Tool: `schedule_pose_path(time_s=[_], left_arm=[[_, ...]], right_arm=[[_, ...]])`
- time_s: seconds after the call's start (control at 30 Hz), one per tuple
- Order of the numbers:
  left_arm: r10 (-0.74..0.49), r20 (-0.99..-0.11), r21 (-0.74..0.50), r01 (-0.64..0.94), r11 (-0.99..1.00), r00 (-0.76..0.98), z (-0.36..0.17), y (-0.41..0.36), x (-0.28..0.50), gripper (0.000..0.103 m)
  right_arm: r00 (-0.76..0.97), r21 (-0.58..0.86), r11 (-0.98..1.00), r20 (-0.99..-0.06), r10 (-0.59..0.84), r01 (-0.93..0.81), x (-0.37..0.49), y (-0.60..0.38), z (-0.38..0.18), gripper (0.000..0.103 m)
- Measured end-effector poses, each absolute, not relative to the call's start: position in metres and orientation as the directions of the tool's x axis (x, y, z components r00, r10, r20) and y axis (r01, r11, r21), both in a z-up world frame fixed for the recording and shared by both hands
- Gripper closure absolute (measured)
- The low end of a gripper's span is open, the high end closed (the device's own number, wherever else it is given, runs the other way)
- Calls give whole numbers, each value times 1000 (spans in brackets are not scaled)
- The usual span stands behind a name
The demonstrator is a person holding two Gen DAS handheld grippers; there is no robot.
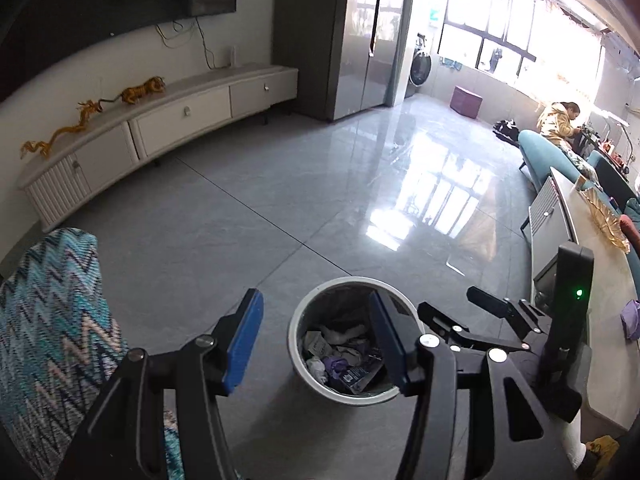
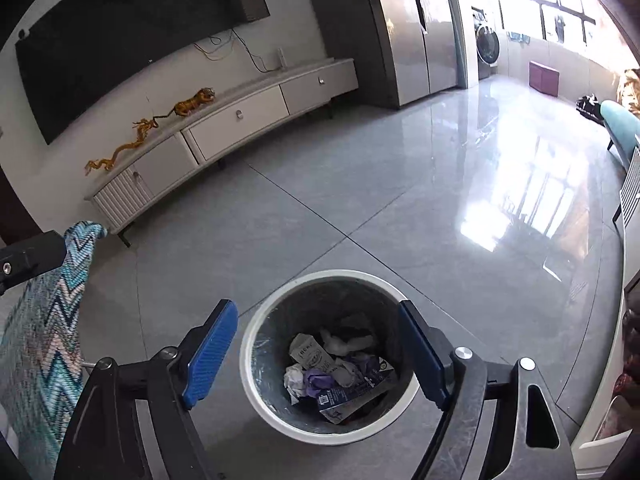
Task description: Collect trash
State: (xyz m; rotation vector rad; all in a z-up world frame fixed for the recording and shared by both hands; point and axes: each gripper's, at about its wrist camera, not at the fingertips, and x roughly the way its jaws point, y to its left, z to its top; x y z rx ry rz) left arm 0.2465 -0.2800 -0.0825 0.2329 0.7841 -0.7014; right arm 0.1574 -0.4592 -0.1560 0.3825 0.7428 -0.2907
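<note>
Both jaws stand apart and empty above the trash bin [image 2: 328, 356] on the near floor: left hand-held gripper [image 1: 316, 340], right hand-held gripper [image 2: 320, 354]; crumpled paper and cartons [image 2: 340, 372] lie inside, so a drop looks finished. Next, I judge, comes finding more litter; a purple scrap [image 1: 631, 318] lies on the counter [image 1: 600, 360] at right.

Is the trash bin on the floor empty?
No, the trash bin holds crumpled paper, a carton and other wrappers.

Left gripper [image 1: 316, 344]: black angular linkage arms, silver round screw heads showing at pivots, blue ribbed pads [image 1: 244, 344] facing inward. Right gripper [image 2: 316, 354]: same black frame, scuffed grey; a green LED is glowing on its upright black housing [image 1: 572, 280]
</note>
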Motion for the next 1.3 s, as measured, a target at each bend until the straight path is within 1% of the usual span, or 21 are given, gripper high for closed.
schedule_pose_path(time_s=[0.17, 0.23, 0.27, 0.37, 0.57, 0.63, 0.67, 0.7, 0.97, 1.13, 1.3], left_arm=[[-460, -644, -5, 598, 802, 611, -46, -227, 216, 48], [-441, -611, 22, 571, 821, 658, -30, -204, 204, 47], [-431, -592, 35, 556, 830, 681, -22, -192, 197, 46], [-410, -540, 57, 518, 853, 735, 1, -160, 180, 36], [-369, -454, 78, 449, 890, 811, 39, -92, 152, 34], [-353, -433, 81, 426, 901, 829, 46, -71, 141, 32], [-341, -421, 83, 410, 908, 841, 50, -57, 134, 29], [-330, -409, 86, 395, 915, 851, 53, -45, 128, 26], [-206, -318, 102, 249, 963, 926, 56, 28, 75, 13], [-129, -258, 108, 162, 981, 957, 55, 46, 43, 11], [-79, -229, 111, 107, 988, 970, 54, 45, 22, 9]], right_arm=[[756, 215, 923, -646, -111, 319, 143, -417, -110, 17], [778, 196, 938, -620, -107, 285, 136, -396, -90, 12], [786, 191, 944, -609, -102, 270, 134, -389, -83, 11], [815, 174, 960, -573, -83, 221, 123, -360, -60, 7], [857, 143, 980, -513, -45, 138, 103, -308, -21, 4], [865, 132, 984, -500, -36, 117, 98, -293, -11, 2], [870, 126, 987, -492, -28, 103, 94, -284, -6, 2], [873, 122, 988, -487, -24, 95, 92, -278, -3, 2], [905, 74, 997, -425, 5, 30, 63, -225, 24, 0], [921, 41, 999, -388, 11, 6, 46, -207, 32, 0], [938, 24, 1000, -346, 13, -5, 26, -197, 40, 0]])
